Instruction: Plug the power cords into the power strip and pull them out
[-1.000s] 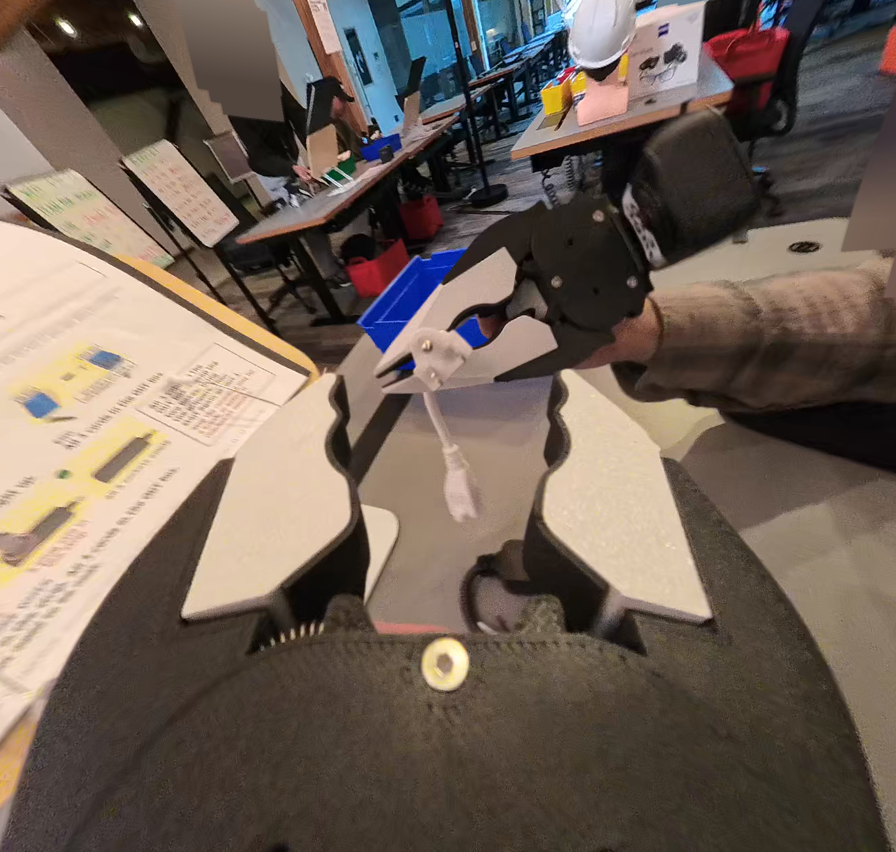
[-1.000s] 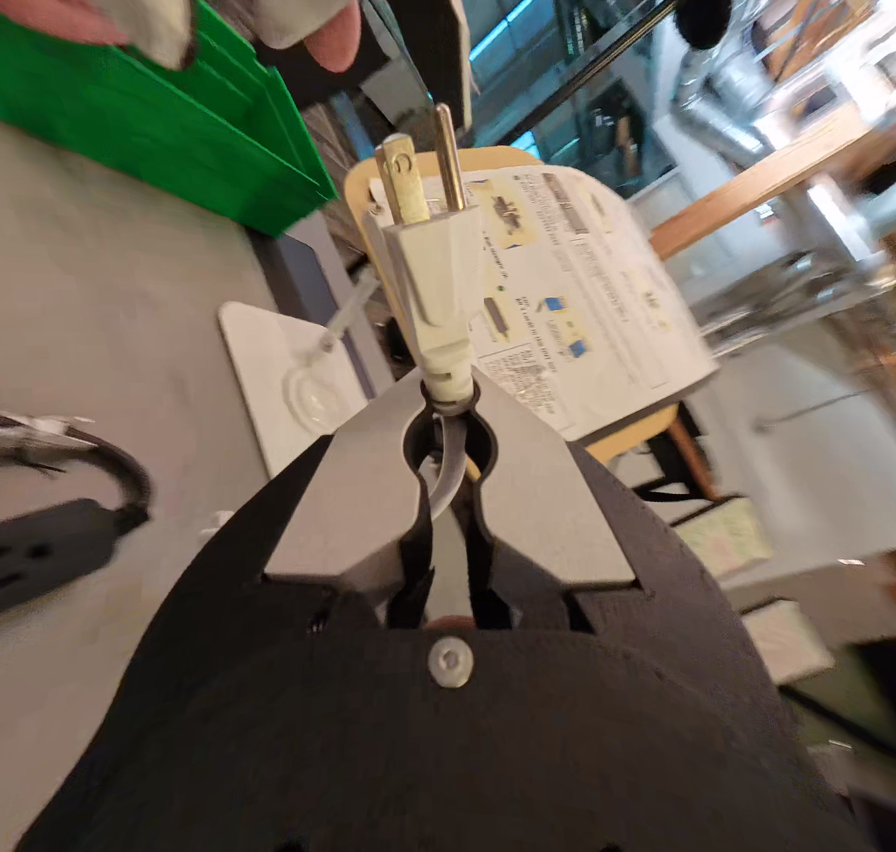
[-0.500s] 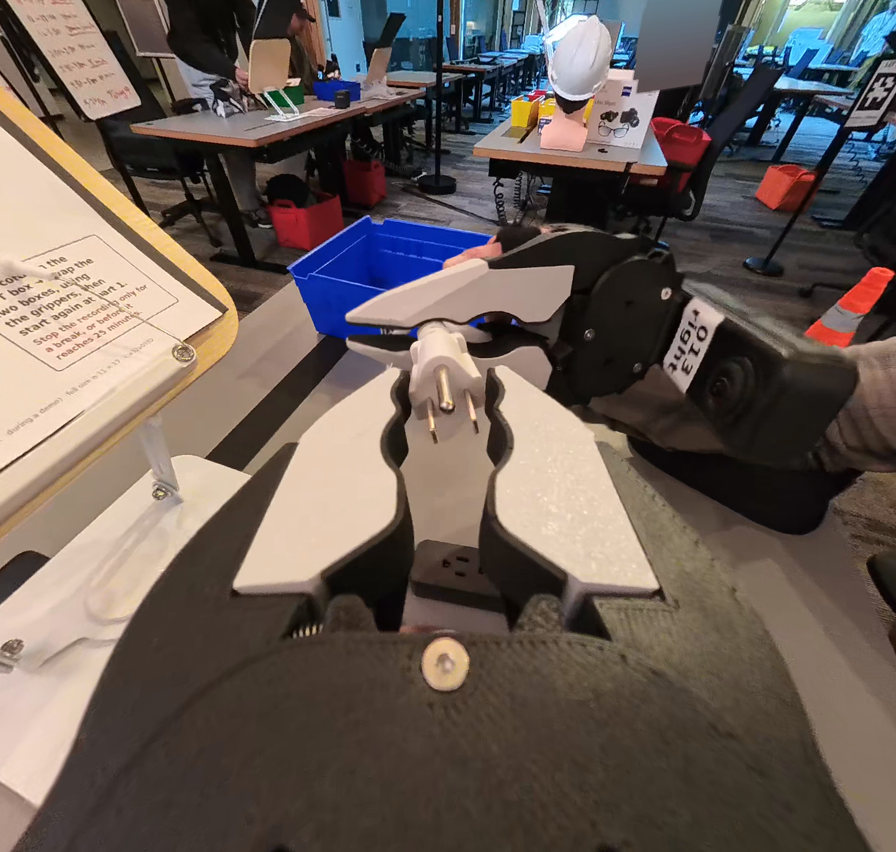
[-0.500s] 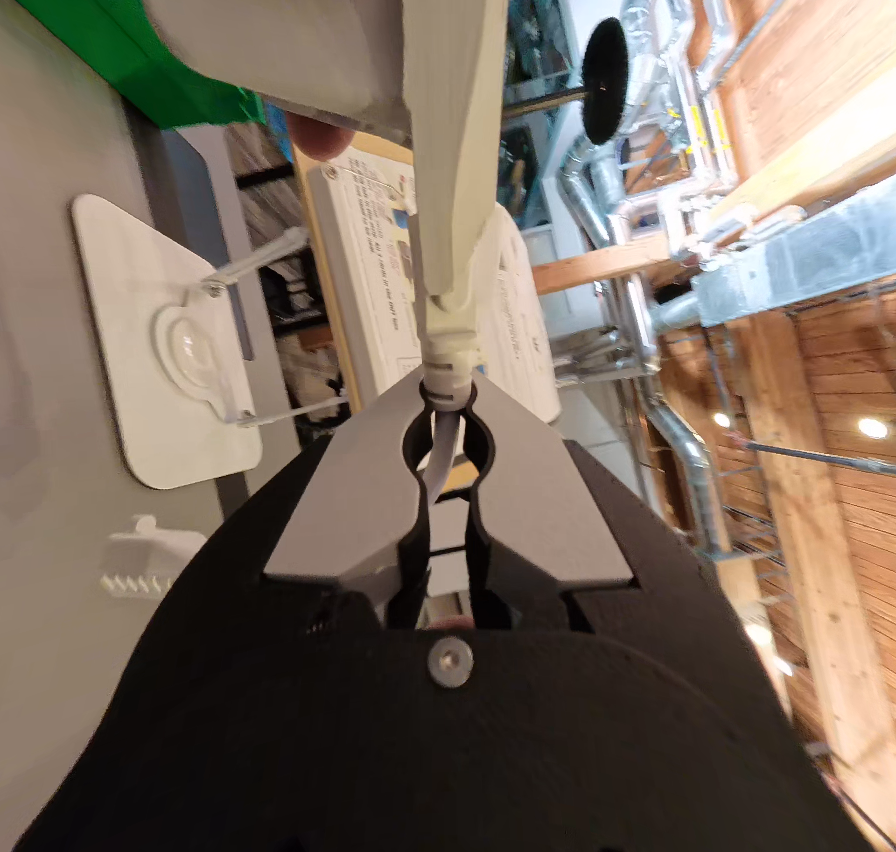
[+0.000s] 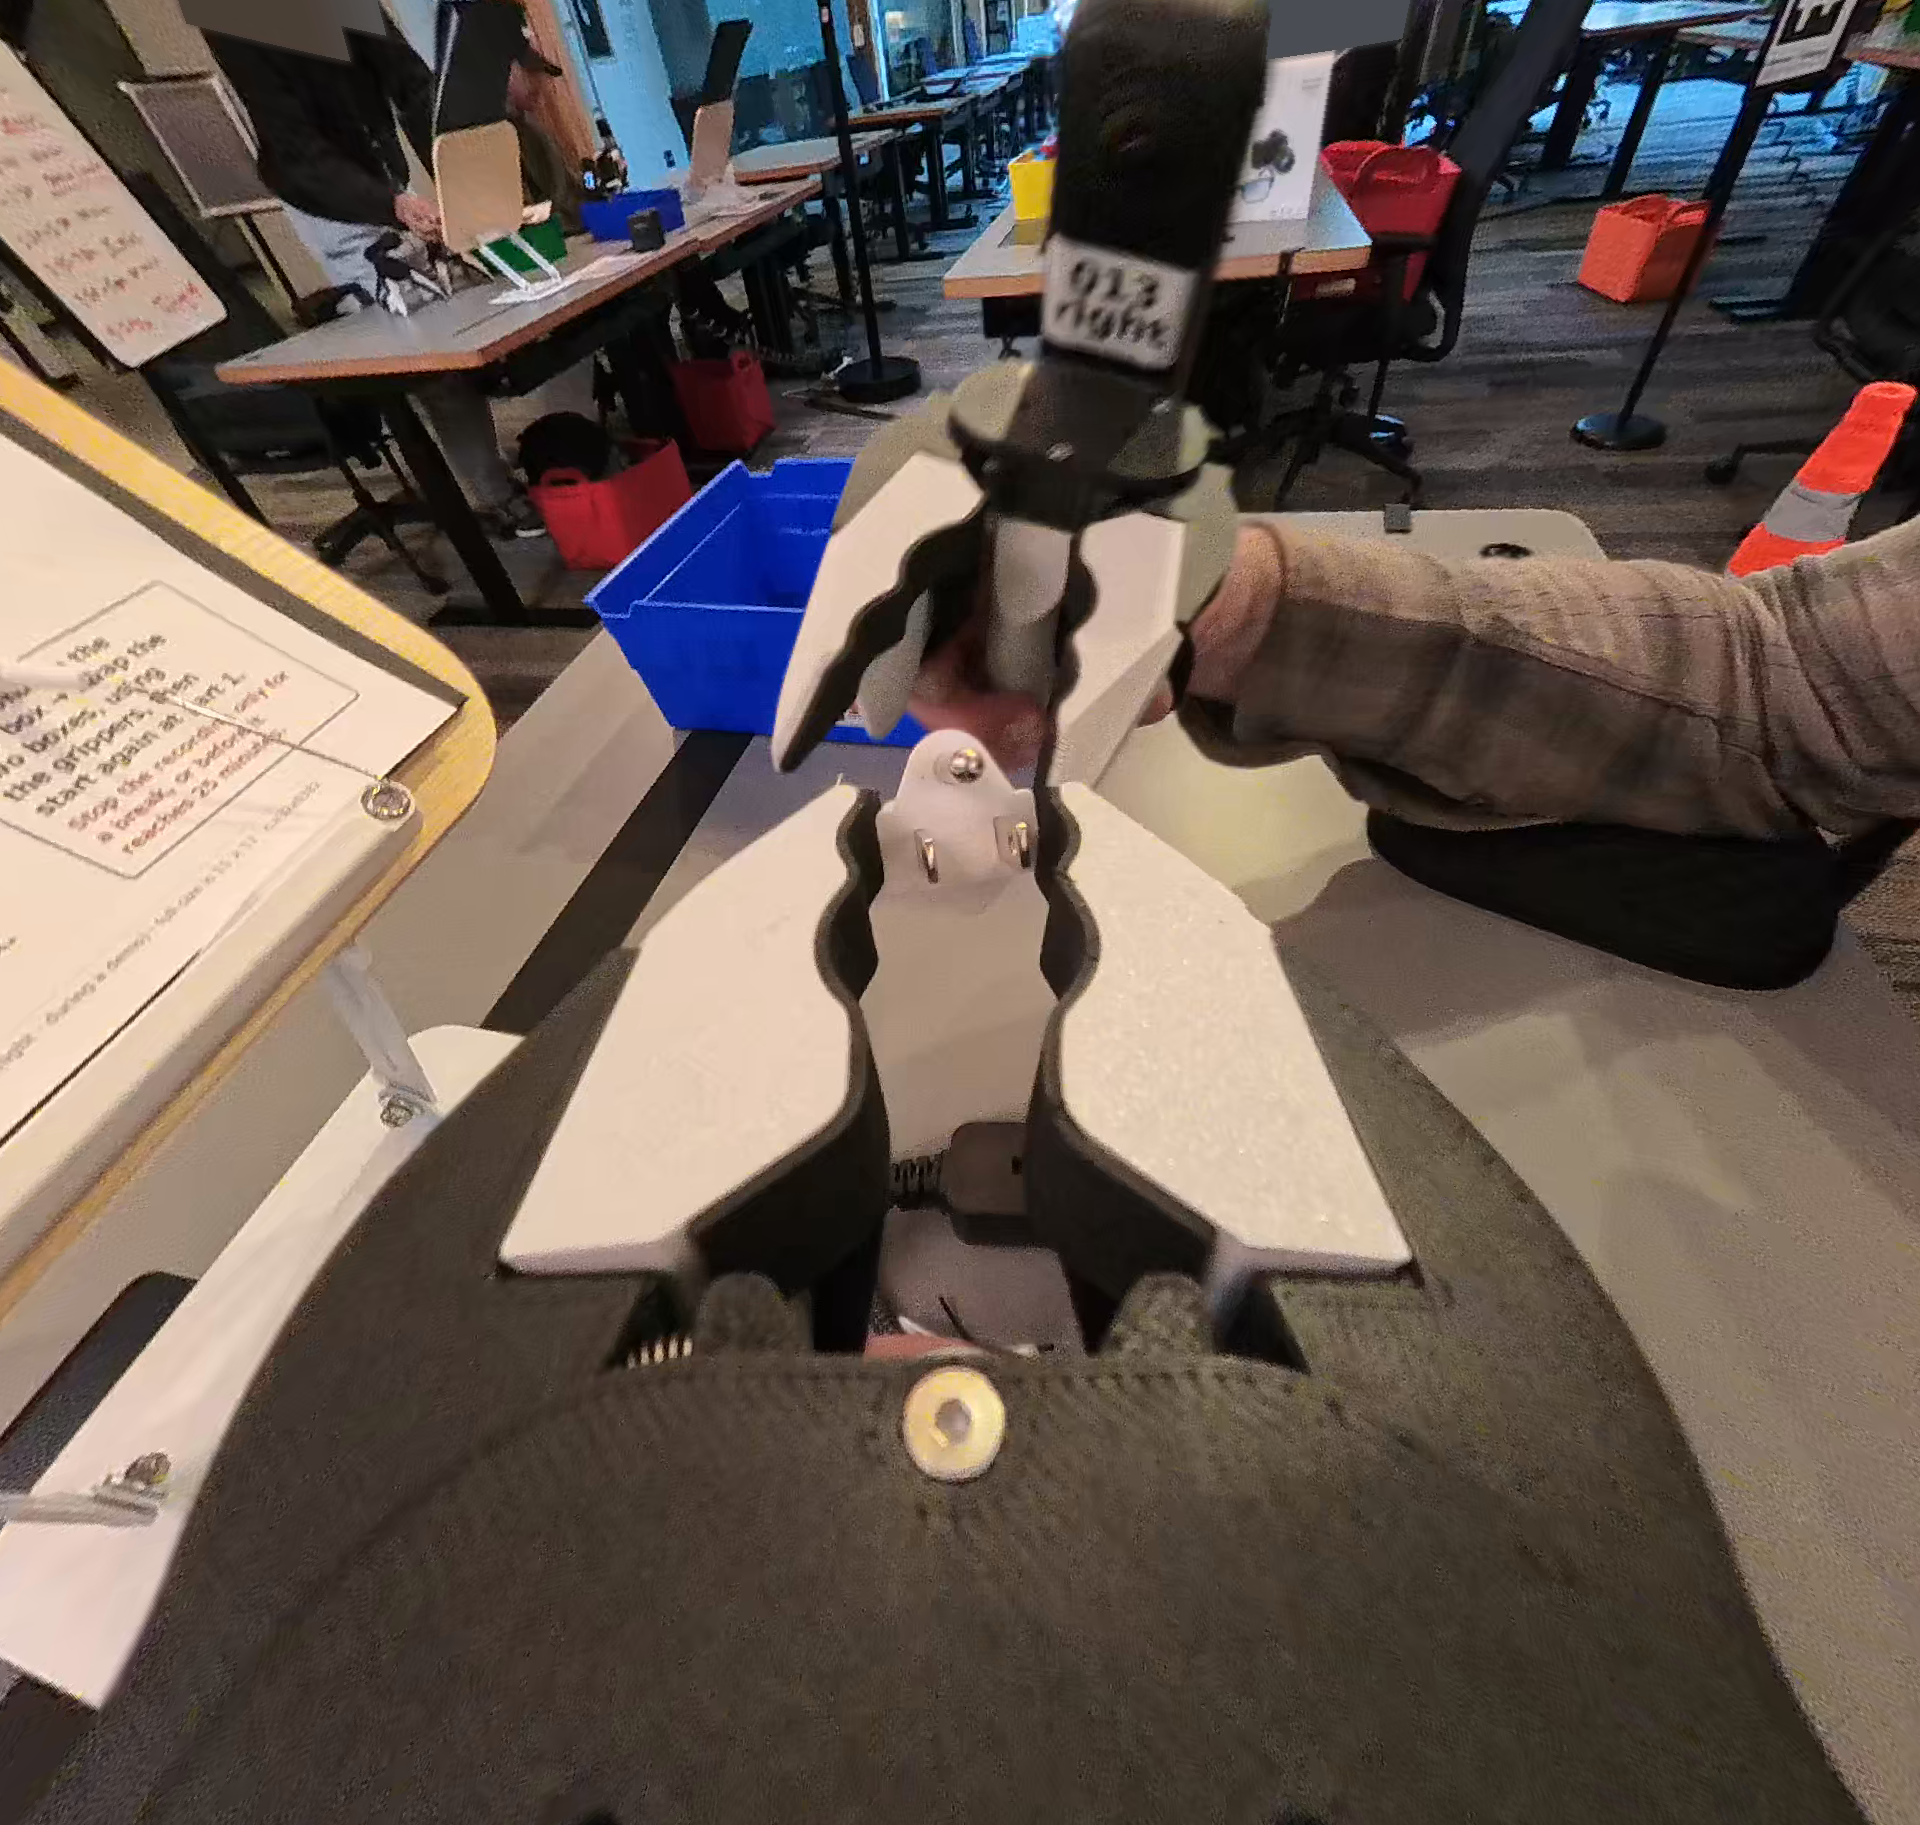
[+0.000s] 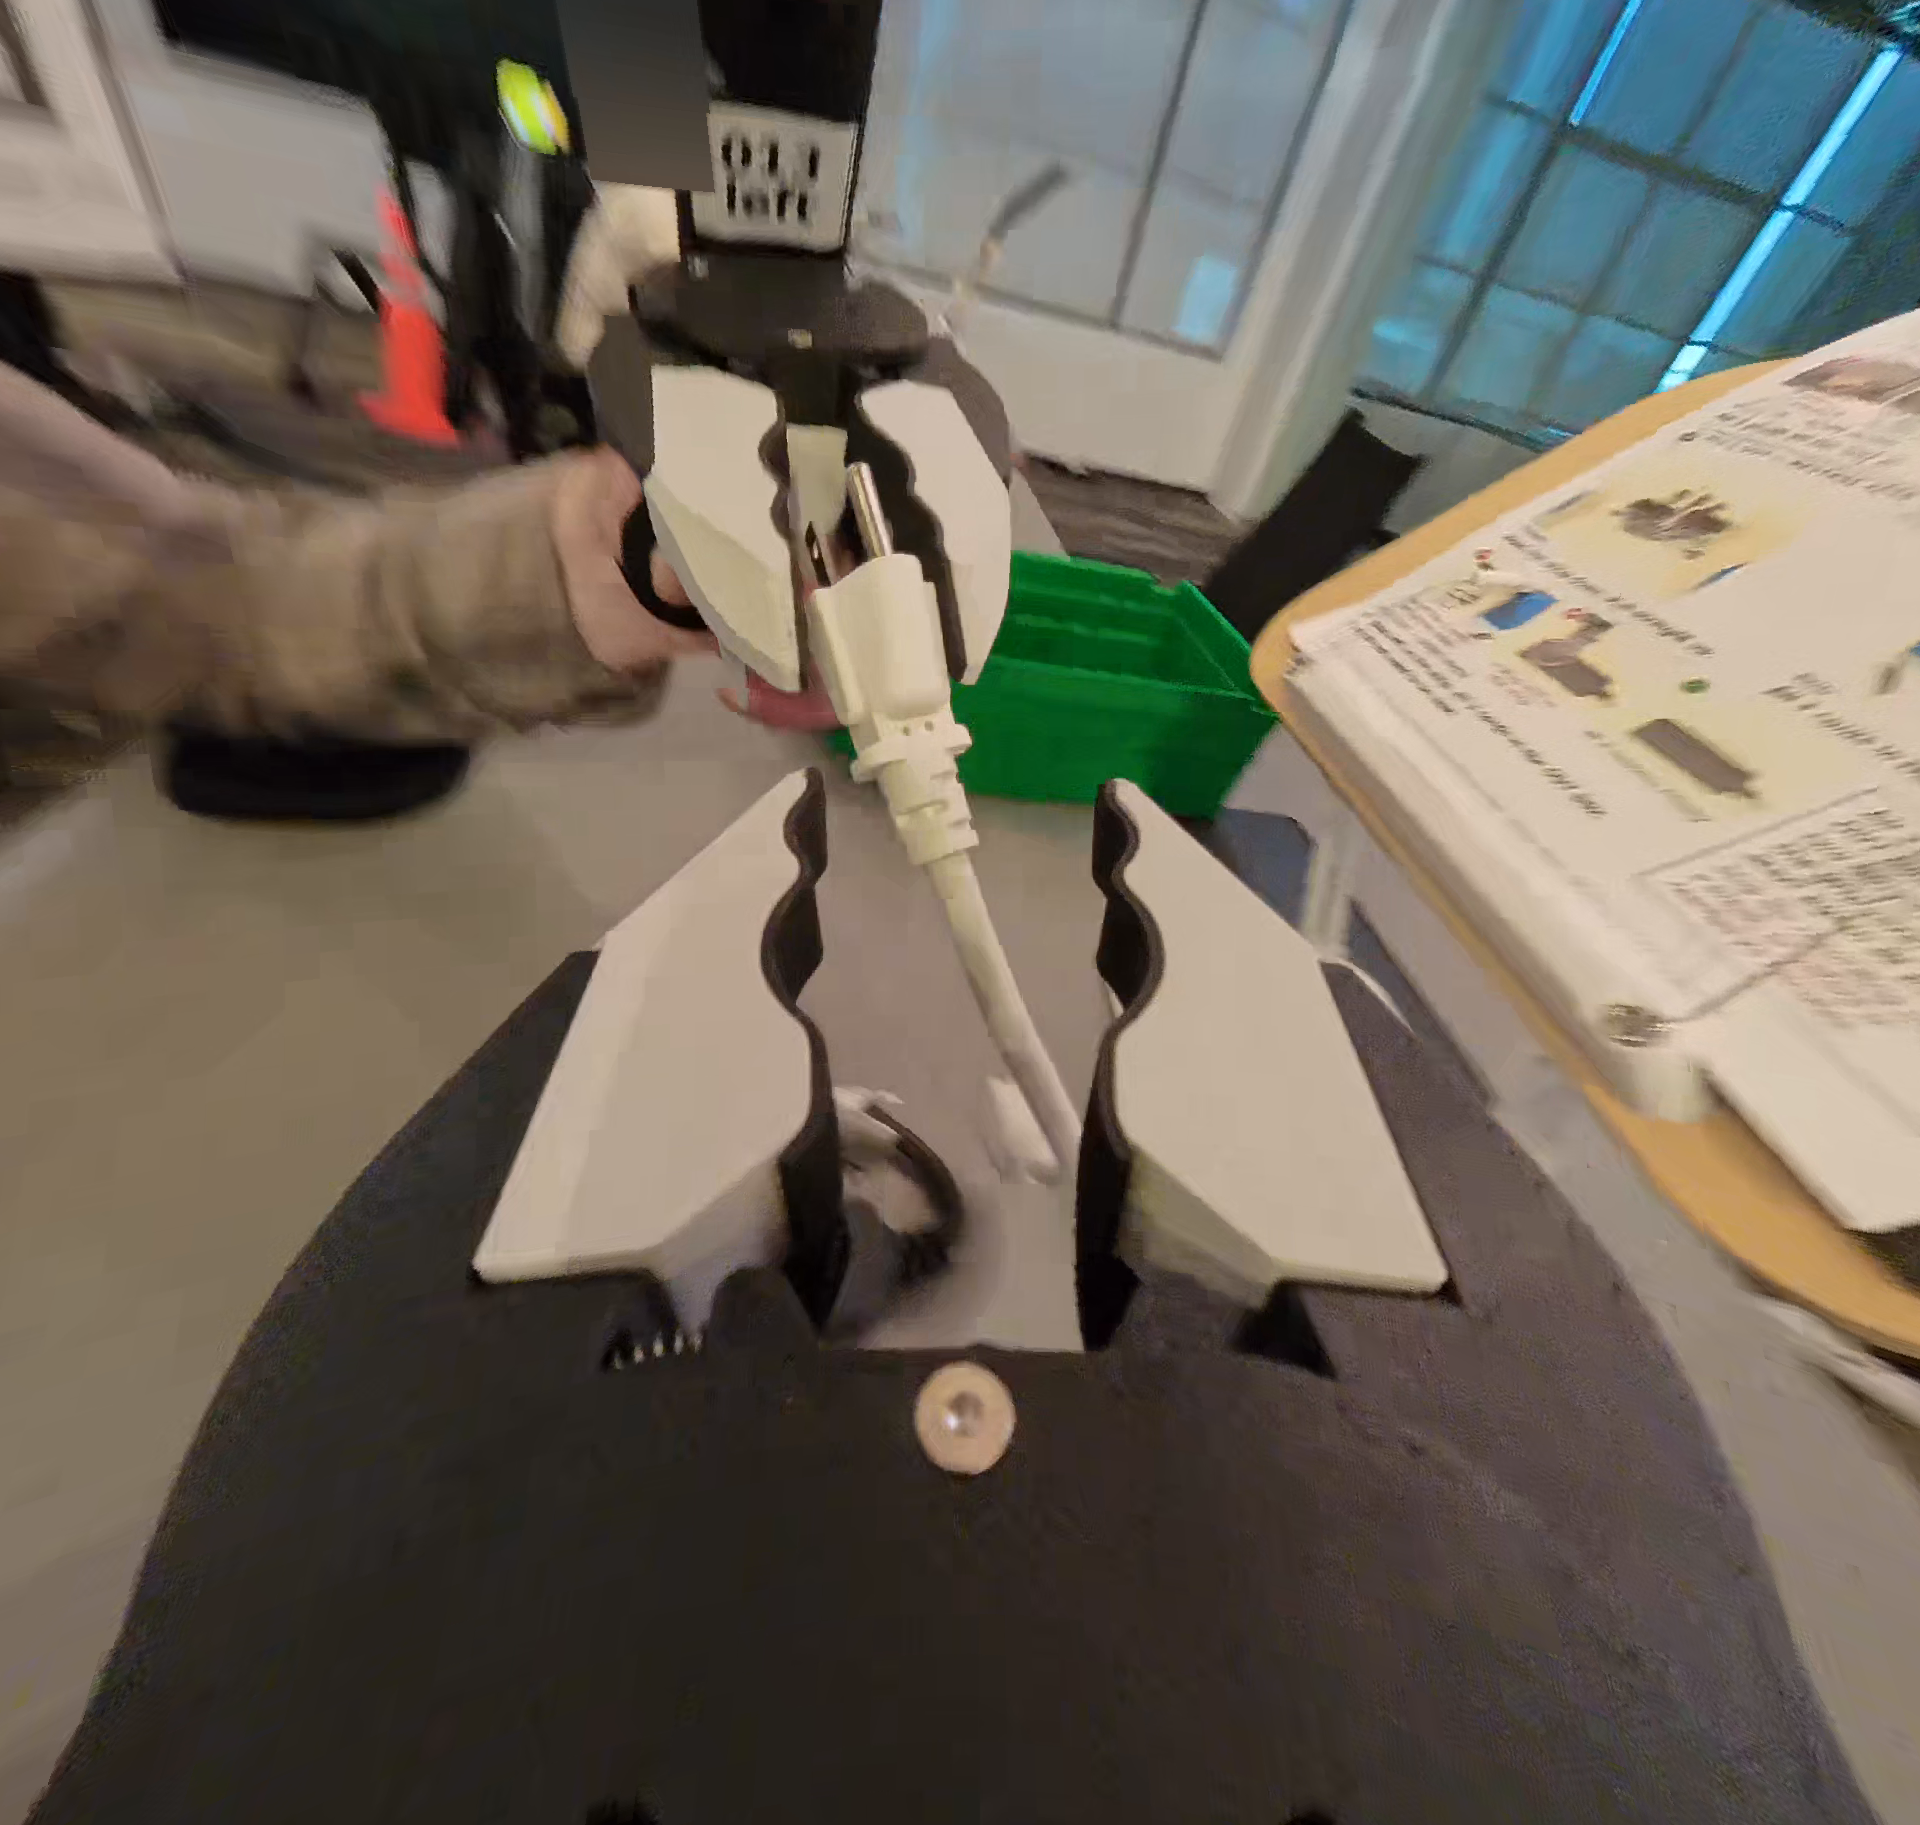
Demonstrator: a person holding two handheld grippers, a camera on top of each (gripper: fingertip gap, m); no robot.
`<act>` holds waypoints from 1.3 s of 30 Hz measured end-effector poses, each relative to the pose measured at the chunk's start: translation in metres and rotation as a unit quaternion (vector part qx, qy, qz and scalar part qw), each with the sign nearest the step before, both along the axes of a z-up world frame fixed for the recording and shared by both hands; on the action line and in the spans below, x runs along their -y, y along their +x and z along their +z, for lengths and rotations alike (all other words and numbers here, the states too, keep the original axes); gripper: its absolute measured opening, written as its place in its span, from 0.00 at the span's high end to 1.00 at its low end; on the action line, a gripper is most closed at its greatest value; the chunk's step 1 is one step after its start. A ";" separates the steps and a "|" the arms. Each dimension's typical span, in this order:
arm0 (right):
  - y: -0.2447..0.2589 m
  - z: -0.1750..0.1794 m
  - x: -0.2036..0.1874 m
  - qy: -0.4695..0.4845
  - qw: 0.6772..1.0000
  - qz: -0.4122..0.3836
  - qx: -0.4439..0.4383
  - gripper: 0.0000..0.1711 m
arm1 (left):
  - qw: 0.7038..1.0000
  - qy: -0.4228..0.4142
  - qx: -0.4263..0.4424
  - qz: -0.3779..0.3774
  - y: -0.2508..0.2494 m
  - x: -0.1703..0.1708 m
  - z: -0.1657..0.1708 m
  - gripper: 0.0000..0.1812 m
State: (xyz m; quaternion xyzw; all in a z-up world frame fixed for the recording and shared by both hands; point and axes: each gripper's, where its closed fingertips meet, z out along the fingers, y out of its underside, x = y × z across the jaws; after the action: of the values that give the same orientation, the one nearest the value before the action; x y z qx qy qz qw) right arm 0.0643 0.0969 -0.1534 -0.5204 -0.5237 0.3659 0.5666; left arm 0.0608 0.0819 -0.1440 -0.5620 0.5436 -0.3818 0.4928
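Note:
A white power plug [image 5: 954,840] sits between my left gripper's [image 5: 951,809] fingertips, prongs facing the left wrist camera; the left gripper is shut on it. In the right wrist view the same plug [image 6: 883,643] is held by the left gripper [image 6: 873,674] farther off, and its white cord [image 6: 987,954] hangs down between my right gripper's [image 6: 956,799] wide-open fingers without being held. The right gripper [image 5: 945,726] also shows in the left wrist view, open just beyond the plug. A black part of the power strip [image 5: 982,1178] shows low between the left fingers.
A blue bin [image 5: 727,591] stands at the table's far edge. A green bin [image 6: 1101,726] stands behind the left gripper. An instruction board [image 5: 156,788] on a white stand base [image 5: 260,1308] is beside the grippers, and shows in the right wrist view [image 6: 1610,736]. A black pad [image 5: 1610,902] lies under the person's sleeve.
The right gripper, which was shut on the cord just below the plug, has opened and let go. The left gripper has closed on the plug. Both grippers now face each other.

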 end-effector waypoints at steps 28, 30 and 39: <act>-0.013 -0.002 0.008 0.170 0.982 -0.036 0.079 0.87 | 0.996 -0.062 0.046 -0.034 -0.006 0.001 0.008 0.66; -0.015 0.001 0.013 0.218 0.968 -0.047 0.112 0.87 | 0.994 -0.097 0.019 -0.040 -0.002 0.001 -0.004 0.64; -0.017 -0.014 0.015 0.373 0.886 -0.093 0.259 0.87 | 0.978 -0.183 0.025 -0.092 0.011 0.010 -0.021 0.84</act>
State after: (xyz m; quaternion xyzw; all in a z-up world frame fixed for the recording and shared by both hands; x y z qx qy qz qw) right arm 0.0473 0.0819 -0.1671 -0.3931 -0.6988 -0.0586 0.5948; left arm 0.0718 0.0714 -0.1652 -0.5803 0.5014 -0.5330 0.3575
